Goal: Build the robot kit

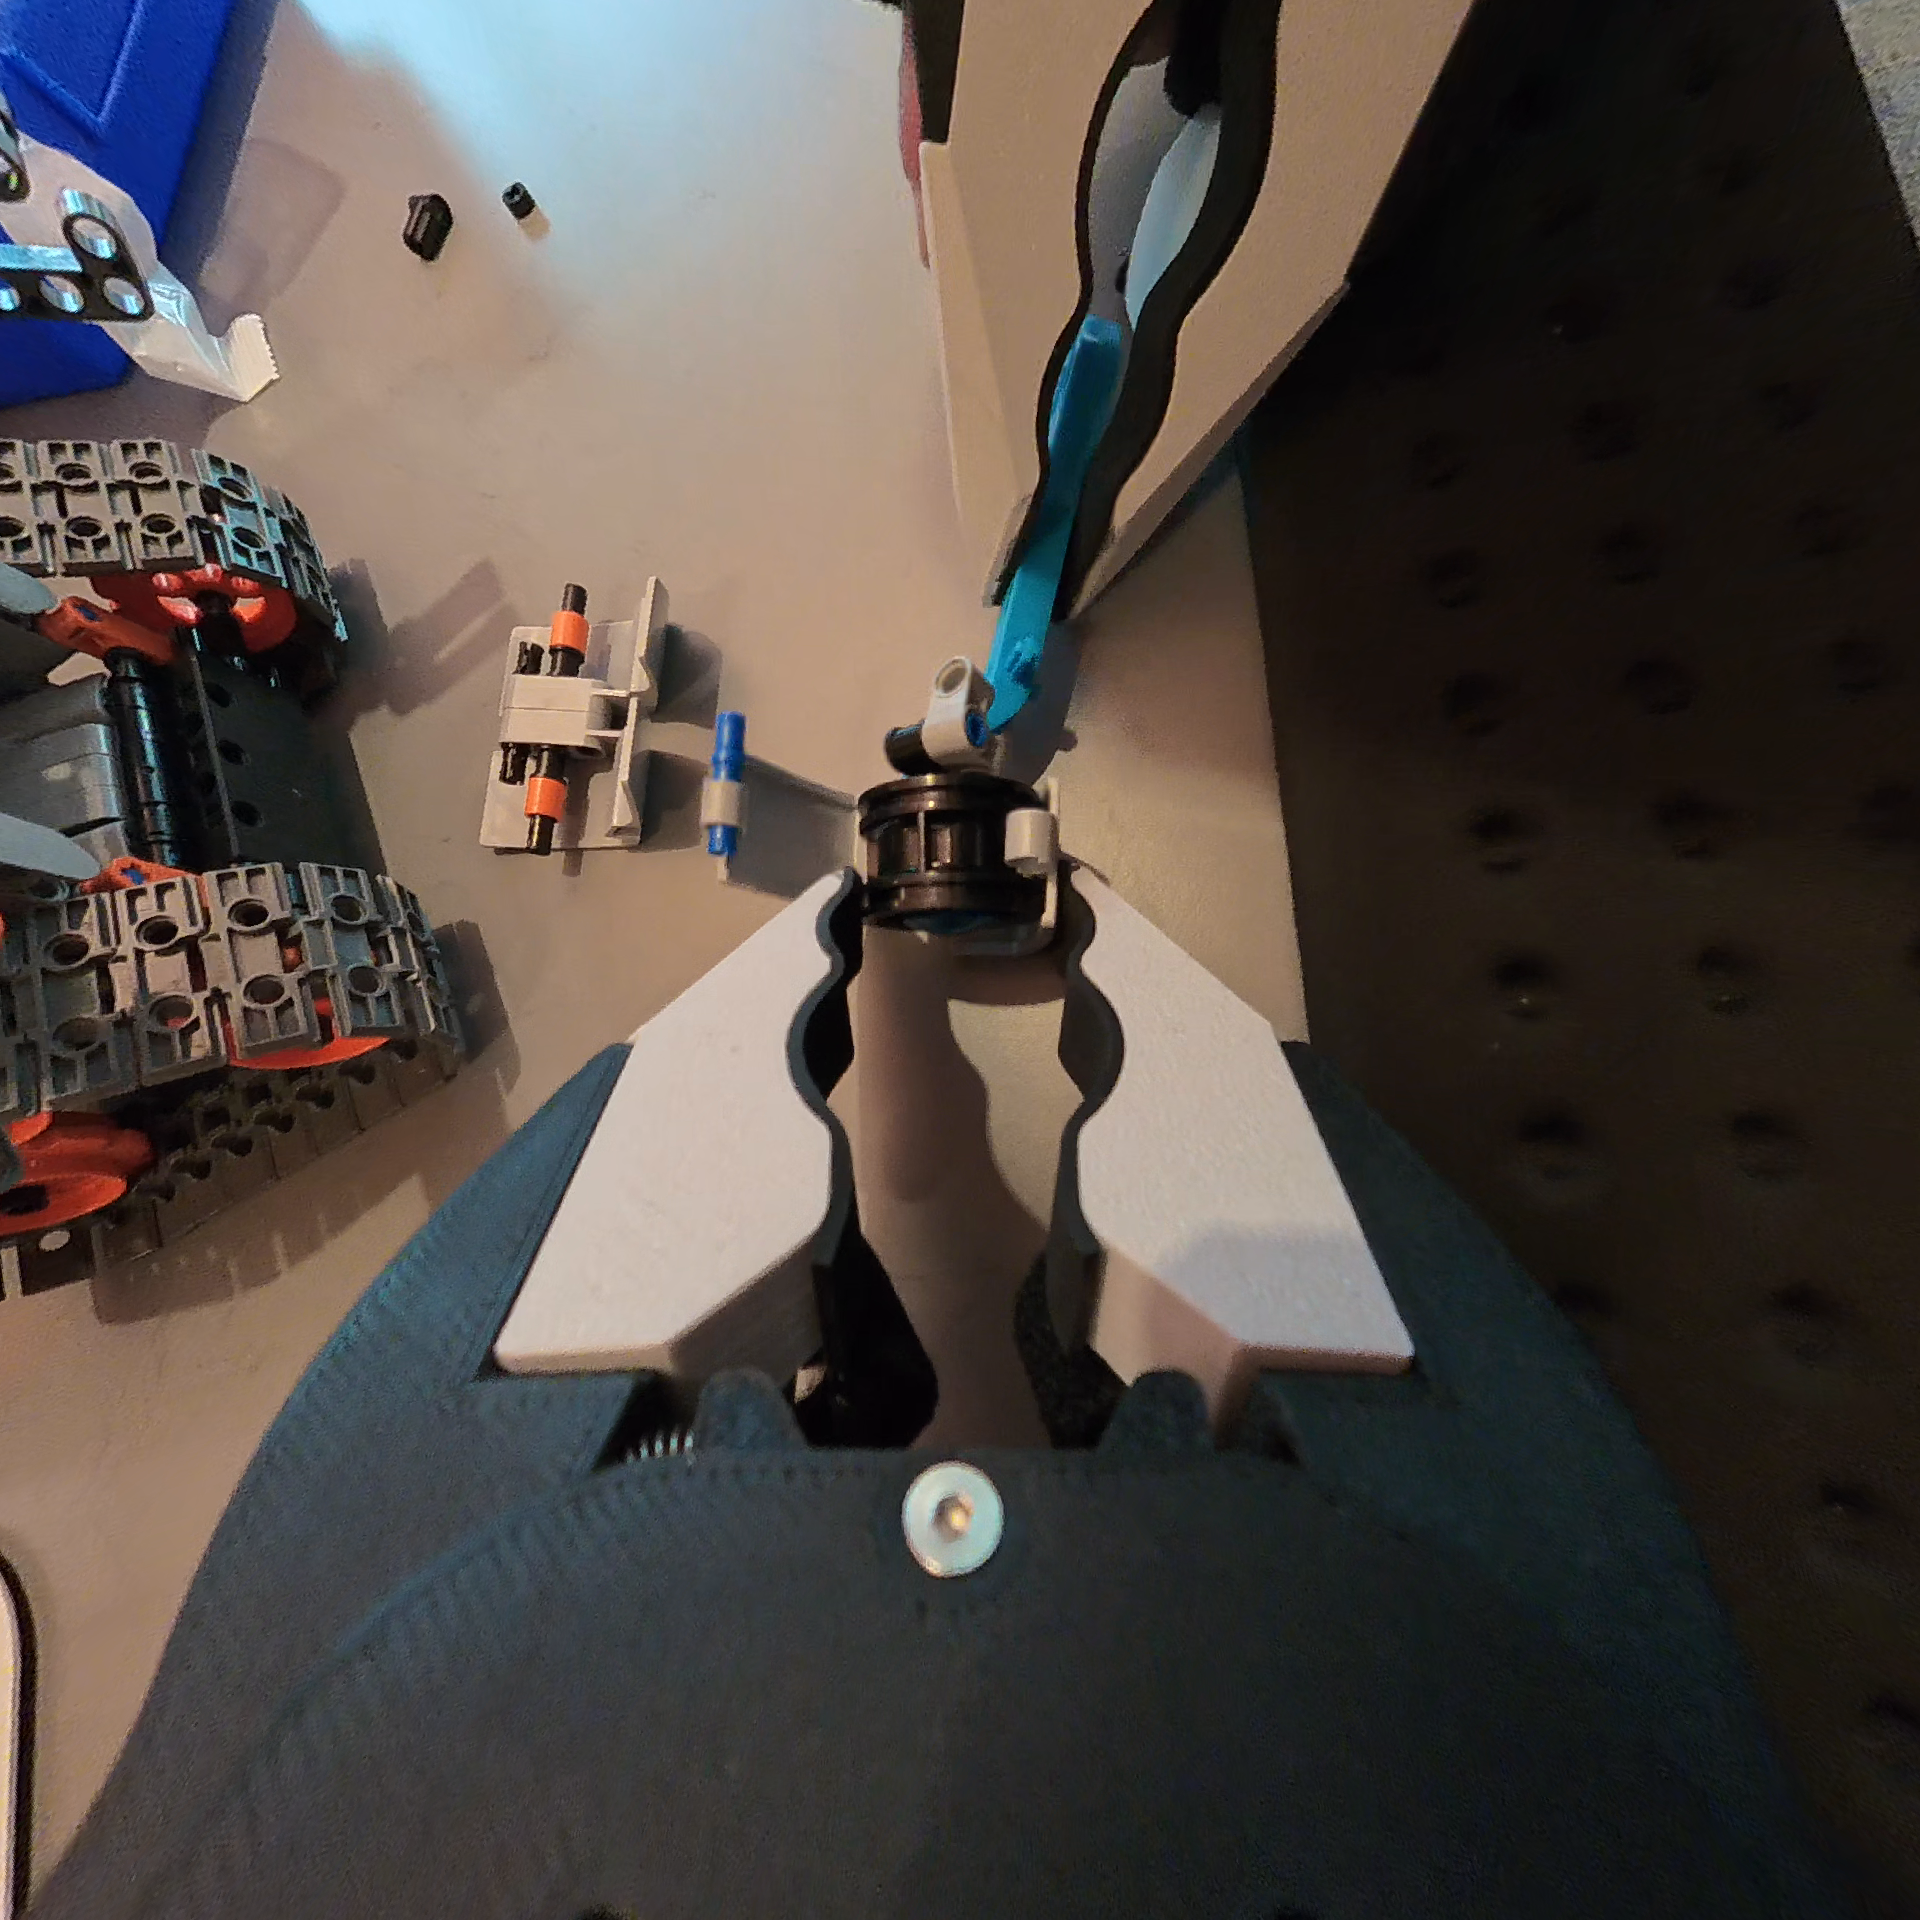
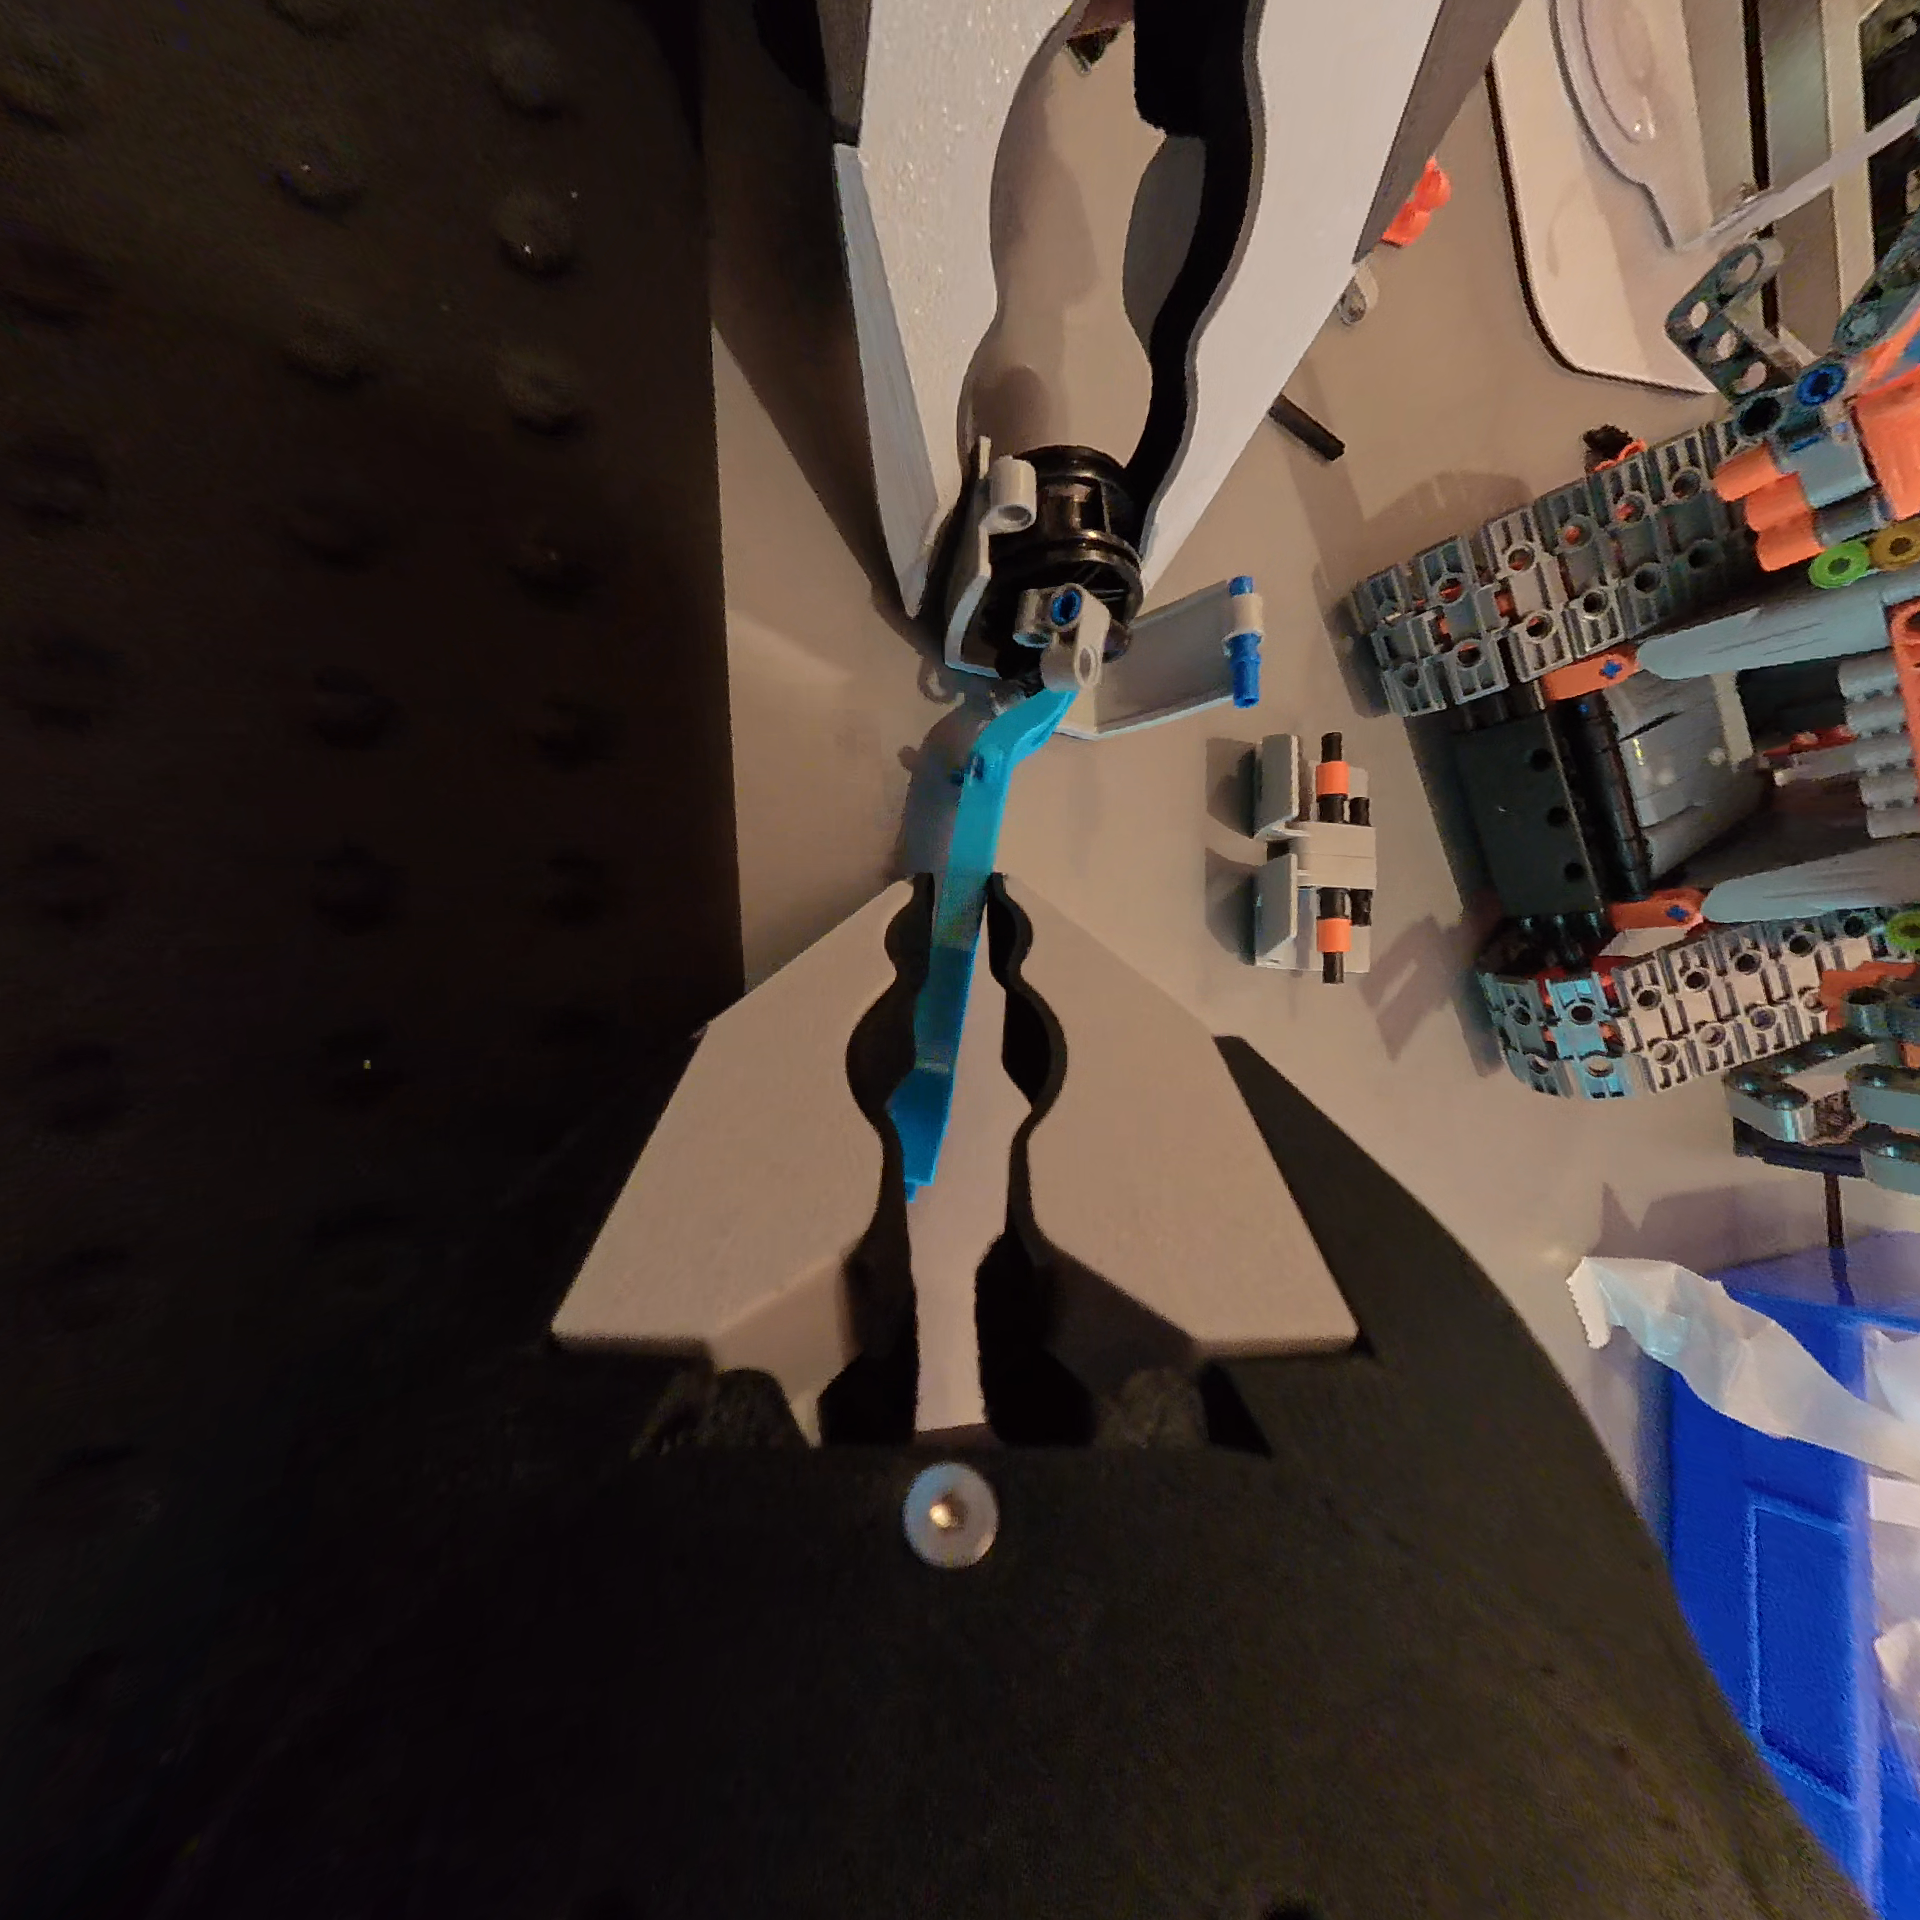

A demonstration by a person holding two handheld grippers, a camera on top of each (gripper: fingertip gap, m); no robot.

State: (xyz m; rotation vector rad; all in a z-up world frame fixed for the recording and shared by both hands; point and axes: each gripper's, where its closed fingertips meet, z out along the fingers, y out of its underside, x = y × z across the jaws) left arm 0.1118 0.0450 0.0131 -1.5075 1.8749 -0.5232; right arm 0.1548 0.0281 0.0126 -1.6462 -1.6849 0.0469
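Note:
My left gripper (image 1: pixel 958 902) is shut on a black ribbed wheel hub (image 1: pixel 940 847) that carries grey panel pieces and a small grey connector (image 1: pixel 954 717) with a blue pin. My right gripper (image 2: pixel 958 888) is shut on a curved light-blue blade piece (image 2: pixel 951 935). The blade's far tip meets the grey connector (image 2: pixel 1070 644) on the hub (image 2: pixel 1070 540). In the left wrist view the right gripper (image 1: pixel 1023 608) comes in from the top with the blade (image 1: pixel 1070 457). In the right wrist view the left gripper (image 2: pixel 1023 540) comes in from the top.
A grey tracked brick vehicle (image 1: pixel 187 935) with orange wheels stands on the grey table, also in the right wrist view (image 2: pixel 1621 790). A small grey assembly with orange bushes (image 1: pixel 577 727) lies beside it. A blue bin (image 2: pixel 1797 1579) and a dark studded mat (image 1: pixel 1610 831) flank the table. Spacing between my two grippers at the tips: around 5 cm.

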